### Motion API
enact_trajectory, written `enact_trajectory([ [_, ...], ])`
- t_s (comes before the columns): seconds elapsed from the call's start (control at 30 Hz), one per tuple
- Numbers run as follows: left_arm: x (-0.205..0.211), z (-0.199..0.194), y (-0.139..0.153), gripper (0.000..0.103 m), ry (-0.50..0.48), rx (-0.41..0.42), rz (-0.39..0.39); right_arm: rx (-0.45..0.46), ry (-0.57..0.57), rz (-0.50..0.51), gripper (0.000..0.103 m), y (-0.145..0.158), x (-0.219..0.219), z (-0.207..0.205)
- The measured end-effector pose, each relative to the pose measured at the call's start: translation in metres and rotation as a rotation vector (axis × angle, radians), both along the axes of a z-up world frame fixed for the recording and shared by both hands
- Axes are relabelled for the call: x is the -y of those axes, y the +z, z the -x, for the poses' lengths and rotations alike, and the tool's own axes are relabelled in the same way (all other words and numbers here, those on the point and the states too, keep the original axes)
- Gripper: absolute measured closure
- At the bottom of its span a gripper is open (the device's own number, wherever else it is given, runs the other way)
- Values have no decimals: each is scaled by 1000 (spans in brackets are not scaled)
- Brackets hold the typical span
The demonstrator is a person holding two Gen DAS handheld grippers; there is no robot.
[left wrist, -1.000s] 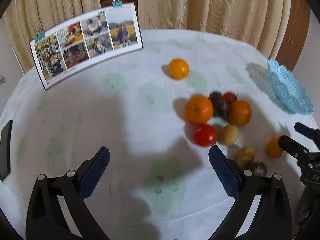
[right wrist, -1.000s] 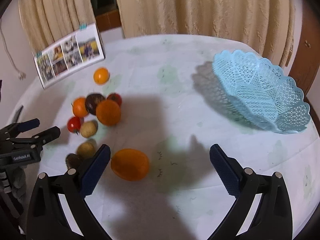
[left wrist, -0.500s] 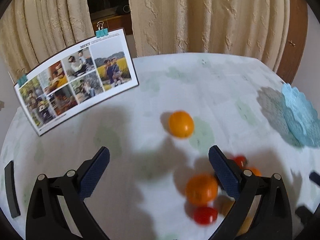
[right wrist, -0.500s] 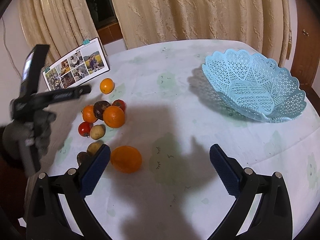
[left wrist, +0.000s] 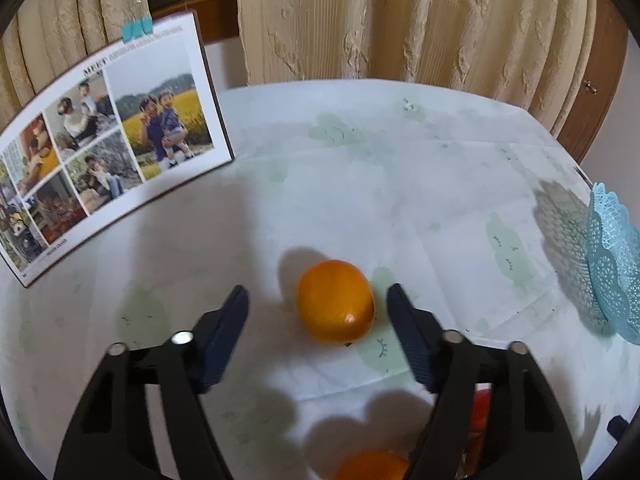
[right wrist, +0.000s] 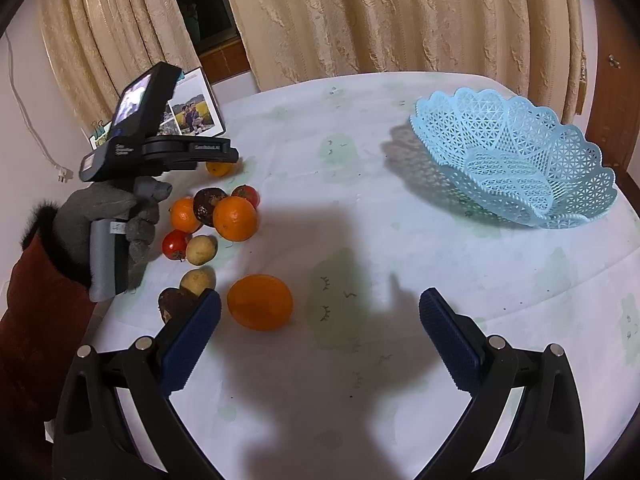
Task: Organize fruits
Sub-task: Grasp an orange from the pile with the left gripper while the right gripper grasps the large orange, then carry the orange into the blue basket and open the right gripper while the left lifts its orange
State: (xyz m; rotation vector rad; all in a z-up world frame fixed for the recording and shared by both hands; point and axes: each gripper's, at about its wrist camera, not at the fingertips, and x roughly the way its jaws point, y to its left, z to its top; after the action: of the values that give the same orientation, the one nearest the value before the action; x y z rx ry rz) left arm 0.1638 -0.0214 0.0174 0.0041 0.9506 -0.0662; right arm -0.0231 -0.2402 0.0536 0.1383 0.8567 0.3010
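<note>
Left wrist view: left gripper point(left wrist: 316, 300) straddles a lone orange point(left wrist: 335, 301) on the tabletop point(left wrist: 400, 184), fingers spread, not touching.
Right gripper point(right wrist: 320, 316) gapes wide; blue basket point(right wrist: 516, 160) at two o'clock, fruit cluster point(right wrist: 212, 220) at ten.

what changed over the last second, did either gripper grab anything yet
The left gripper moved forward past the fruit pile to the lone orange near the photo board, and its jaws have narrowed around it without touching yet. Nothing has been grabbed. The right gripper stayed open over the table, and the fruit pile and blue basket stayed put.
</note>
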Motion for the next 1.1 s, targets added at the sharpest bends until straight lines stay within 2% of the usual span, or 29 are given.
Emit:
enact_trajectory([
  [0.07,-1,-2,-5,49,4,-18,10,-2,8,1,2,-1,-3,0],
  [0.13,-2,-3,-8,52,-2,-24,29,-4,19,4,2,-2,-7,-1],
  [0.2,-2,-2,-7,64,-25,-25,57,-5,26,13,2,-3,-13,-1],
  [0.3,-6,0,-5,64,-24,-25,69,-8,31,20,7,-4,-19,-3],
  [0.43,-11,5,3,64,-30,-7,83,-19,40,31,20,-6,-26,-6],
  [0.6,-10,20,27,64,-47,51,83,-42,49,46,31,-12,-34,-11],
  [0.8,-11,33,55,64,-69,108,92,-83,68,55,47,-23,-41,-15],
  [0.9,-6,39,65,64,-80,135,96,-75,75,40,58,-22,-42,-14],
  [1.1,4,51,82,64,-108,179,106,-49,21,19,60,-9,-26,-11],
])
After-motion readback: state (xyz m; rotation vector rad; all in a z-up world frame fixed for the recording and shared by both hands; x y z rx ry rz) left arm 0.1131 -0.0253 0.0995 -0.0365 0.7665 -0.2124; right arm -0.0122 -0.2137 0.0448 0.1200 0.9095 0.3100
